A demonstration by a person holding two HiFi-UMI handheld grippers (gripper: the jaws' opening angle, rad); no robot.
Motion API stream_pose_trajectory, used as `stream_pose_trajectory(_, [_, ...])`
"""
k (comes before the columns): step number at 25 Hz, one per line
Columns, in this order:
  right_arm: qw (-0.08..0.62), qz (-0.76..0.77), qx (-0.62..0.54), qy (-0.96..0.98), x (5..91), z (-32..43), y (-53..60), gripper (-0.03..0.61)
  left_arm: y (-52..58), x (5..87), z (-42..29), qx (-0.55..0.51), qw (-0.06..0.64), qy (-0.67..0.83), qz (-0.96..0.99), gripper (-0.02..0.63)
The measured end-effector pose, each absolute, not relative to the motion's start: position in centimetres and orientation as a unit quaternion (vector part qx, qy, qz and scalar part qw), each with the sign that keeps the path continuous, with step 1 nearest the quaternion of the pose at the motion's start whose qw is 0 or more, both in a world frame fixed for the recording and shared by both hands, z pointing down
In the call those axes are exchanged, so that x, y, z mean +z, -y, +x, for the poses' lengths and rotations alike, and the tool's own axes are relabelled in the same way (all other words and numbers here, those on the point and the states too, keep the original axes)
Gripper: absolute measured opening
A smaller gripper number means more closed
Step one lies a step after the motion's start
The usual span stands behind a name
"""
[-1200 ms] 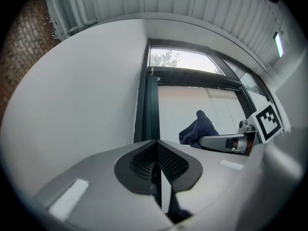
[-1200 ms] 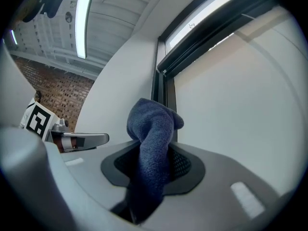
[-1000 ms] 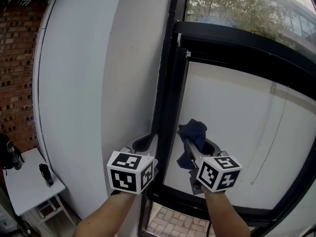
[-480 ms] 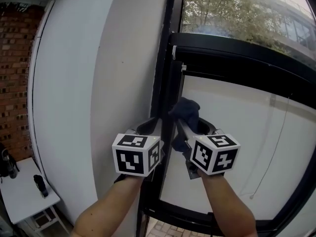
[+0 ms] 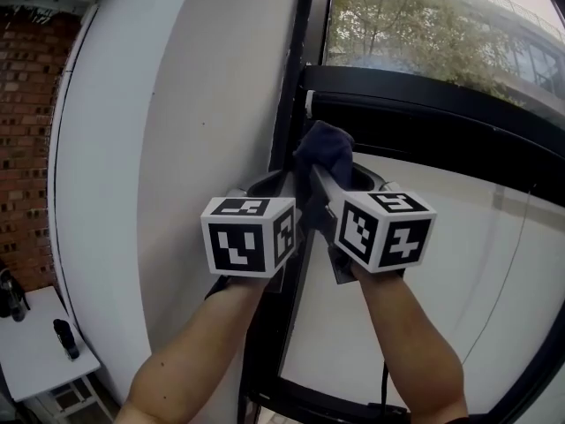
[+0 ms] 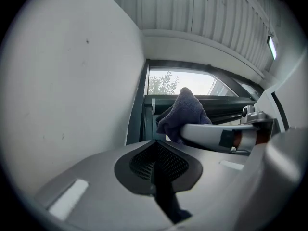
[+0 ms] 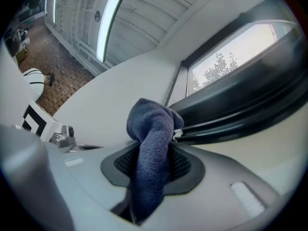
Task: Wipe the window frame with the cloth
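Right gripper (image 7: 153,170) jaws pinch a dark blue terry cloth (image 7: 149,124) at the black window frame (image 5: 291,87); left gripper (image 6: 156,165) beside it, jaws closed, empty

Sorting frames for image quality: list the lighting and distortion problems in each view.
Head view: daylight outside is bright, so the window frame goes near-black; the wall edge bows. Left gripper view: heavy fisheye, dark corners, the pane above the cloth washed out. Right gripper view: same fisheye curve; the cloth is sharp, the ceiling light glares white.
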State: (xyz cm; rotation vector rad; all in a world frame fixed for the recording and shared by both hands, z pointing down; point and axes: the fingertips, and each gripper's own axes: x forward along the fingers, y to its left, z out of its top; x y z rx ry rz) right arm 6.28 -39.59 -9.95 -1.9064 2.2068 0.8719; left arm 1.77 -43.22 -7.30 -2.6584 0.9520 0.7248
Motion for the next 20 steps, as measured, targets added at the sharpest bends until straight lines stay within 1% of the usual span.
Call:
stream_pose_trajectory(4, [0.048,-0.619,0.311,-0.720,-13.1,4.8,39.6,0.127,43.3,-10.0,0.6,0.273,0.119,-0.322,-0.899,-0.006])
stream_pose_trajectory(10, [0.044,-0.630,0.334,-0.699,-16.7,4.6,40.2,0.127,44.0,-12.5,1.1,0.267,0.132,-0.331,-0.895,-0.006])
stream_pose_trajectory(14, [0.047,-0.635,0.339,-0.692,-18.1,4.5,40.7,0.126,44.6,-13.4,0.3,0.280,0.128,-0.340,-0.889,-0.006])
stream_pose_trajectory(20, [0.054,-0.642,0.340,-0.685,-19.1,4.6,41.5,0.124,44.2,-13.8,-0.2,0.274,0.158,-0.333,-0.888,-0.006])
